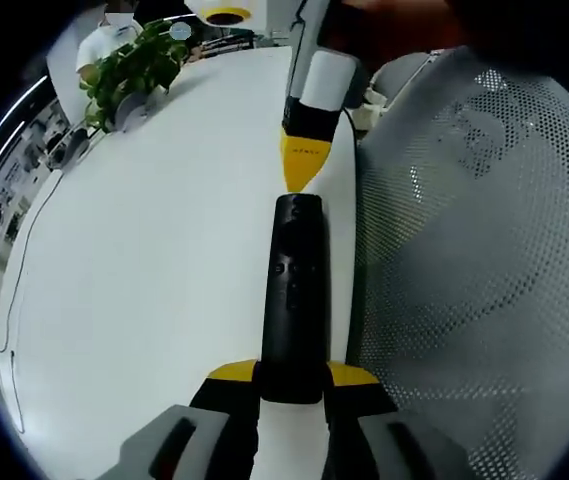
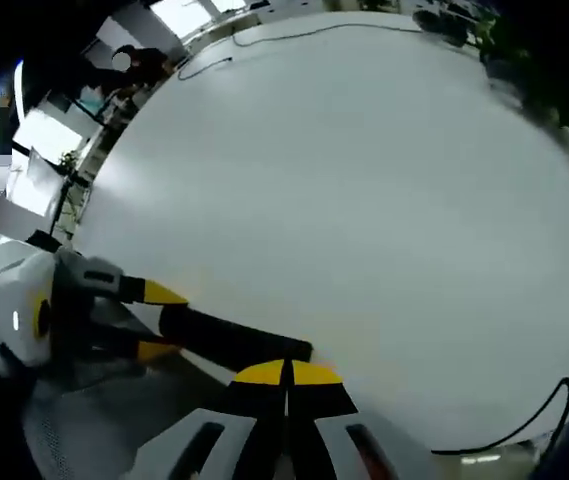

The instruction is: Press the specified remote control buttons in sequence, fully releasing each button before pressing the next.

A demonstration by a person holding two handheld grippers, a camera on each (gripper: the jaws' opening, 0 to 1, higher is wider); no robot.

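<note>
- Clamping the black remote [image 1: 292,300] by its near end, the left gripper [image 1: 292,385] steadies it, buttons upward.
- Beyond its far end, the right gripper [image 1: 304,160], jaws closed together into one tip, likely poises to press.
- Farther off lies the white table [image 1: 164,230], with a plant [image 1: 129,70] at its far edge.

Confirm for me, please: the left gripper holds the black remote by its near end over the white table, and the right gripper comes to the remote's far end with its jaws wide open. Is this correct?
One detail is wrong. The right gripper has its jaws shut, yellow tips pressed together, as the right gripper view shows. The rest holds: the left gripper holds the black remote by its near end over the white table, and the right gripper comes to its far end.
</note>
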